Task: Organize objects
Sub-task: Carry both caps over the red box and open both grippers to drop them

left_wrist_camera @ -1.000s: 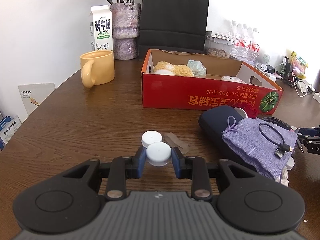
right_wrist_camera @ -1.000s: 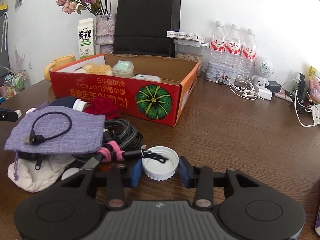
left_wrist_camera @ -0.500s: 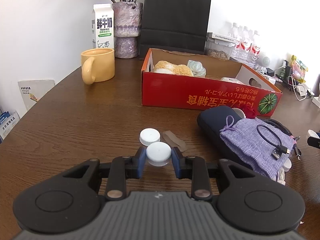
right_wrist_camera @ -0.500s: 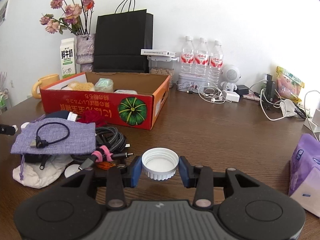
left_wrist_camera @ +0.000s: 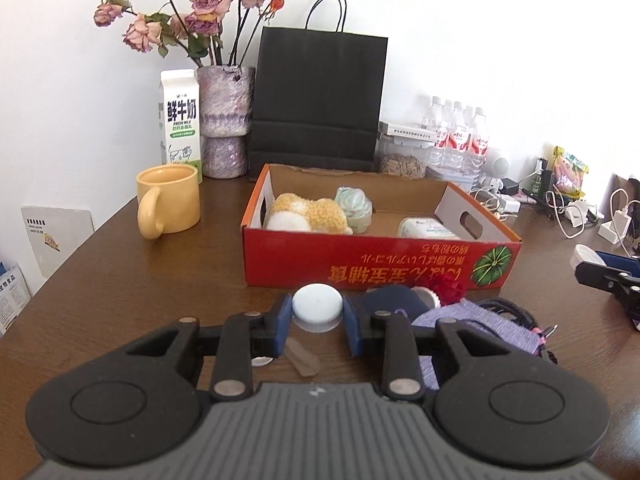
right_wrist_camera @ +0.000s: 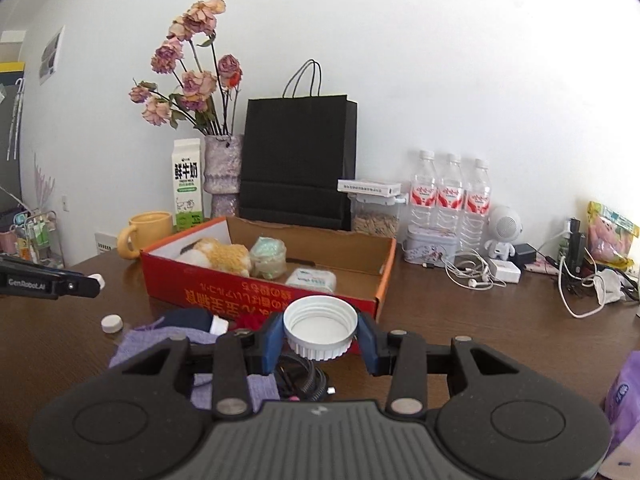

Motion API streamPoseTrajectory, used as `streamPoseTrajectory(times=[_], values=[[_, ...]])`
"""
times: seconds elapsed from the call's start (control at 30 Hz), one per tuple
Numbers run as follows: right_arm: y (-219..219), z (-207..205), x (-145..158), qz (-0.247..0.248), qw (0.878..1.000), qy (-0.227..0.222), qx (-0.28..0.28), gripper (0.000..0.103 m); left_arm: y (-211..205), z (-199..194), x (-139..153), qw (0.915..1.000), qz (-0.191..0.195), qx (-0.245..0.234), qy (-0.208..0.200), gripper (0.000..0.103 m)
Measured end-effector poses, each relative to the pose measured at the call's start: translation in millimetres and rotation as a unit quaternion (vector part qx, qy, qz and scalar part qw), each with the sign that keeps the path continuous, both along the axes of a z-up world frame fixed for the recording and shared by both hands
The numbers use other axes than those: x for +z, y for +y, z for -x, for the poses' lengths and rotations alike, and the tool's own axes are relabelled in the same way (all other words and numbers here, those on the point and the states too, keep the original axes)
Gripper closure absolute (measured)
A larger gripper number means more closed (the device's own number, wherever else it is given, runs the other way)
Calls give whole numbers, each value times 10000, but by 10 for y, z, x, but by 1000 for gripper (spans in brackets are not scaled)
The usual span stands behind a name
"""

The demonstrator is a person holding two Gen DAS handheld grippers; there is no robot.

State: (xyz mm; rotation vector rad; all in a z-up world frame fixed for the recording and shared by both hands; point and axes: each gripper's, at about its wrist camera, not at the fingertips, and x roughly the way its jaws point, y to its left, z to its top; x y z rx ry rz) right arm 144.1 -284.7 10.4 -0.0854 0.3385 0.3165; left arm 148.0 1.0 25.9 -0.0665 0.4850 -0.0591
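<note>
Yellow mug [left_wrist_camera: 170, 200], milk carton [left_wrist_camera: 180, 120] and the vase of dried roses [left_wrist_camera: 226, 120] stand along the far left of the brown table [left_wrist_camera: 120, 280], out of the way against the wall, so I'd judge they are not part of the sorting. Next along sits the red cardboard box [left_wrist_camera: 380, 264], open at the top and already holding a fluffy toy [left_wrist_camera: 308, 212], a pale green ball [left_wrist_camera: 354, 208] and a white packet [left_wrist_camera: 426, 228]; it looks like the place where loose things are being gathered.

Nearest me, the left gripper [left_wrist_camera: 316, 320] is closed on a small white cap [left_wrist_camera: 317, 304], pinched by its rim and lifted clear of the table just in front of the box, likely so it can go over the wall and drop in. Another small cap [right_wrist_camera: 111, 324] lies on the table below, not yet collected. To its right a purple pouch [left_wrist_camera: 480, 328] covers a dark case [left_wrist_camera: 394, 300] and a tangle of cables [left_wrist_camera: 508, 312], a heap waiting its turn.

Further right, the right gripper [right_wrist_camera: 320, 340] grips a wide white lid [right_wrist_camera: 320, 328], hollow side up, its jaws closed against the ribbed edge. It too is held level above the heap, facing the box's near wall. Bottles [right_wrist_camera: 450, 200] and chargers [right_wrist_camera: 506, 270] crowd the far right.
</note>
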Motion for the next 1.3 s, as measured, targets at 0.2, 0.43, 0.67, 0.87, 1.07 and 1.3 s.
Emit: streamPoseTrajectory(times=[0.2, 0.43, 0.67, 0.87, 1.07, 1.3], values=[[292, -232, 141, -225, 9992, -210, 240, 64, -223, -141, 148, 9993, -20, -184, -319, 74], [602, -552, 274, -361, 9980, -391, 328, 64, -367, -415, 296, 9980, 7, -218, -597, 74], [786, -999, 376, -497, 9974, -460, 263, 64, -428, -754, 417, 9964, 49, -89, -843, 74], [895, -1417, 281, -512, 9981, -321, 105, 64, -433, -1153, 427, 9950, 88, 241, -964, 74], [991, -1773, 46, -329, 9995, 12, -8, 64, -427, -1536, 363, 9952, 82, 411, -888, 74], [1007, -1874, -125, -108, 9996, 231, -121, 64, -433, -1716, 182, 9975, -61, 376, -598, 74]])
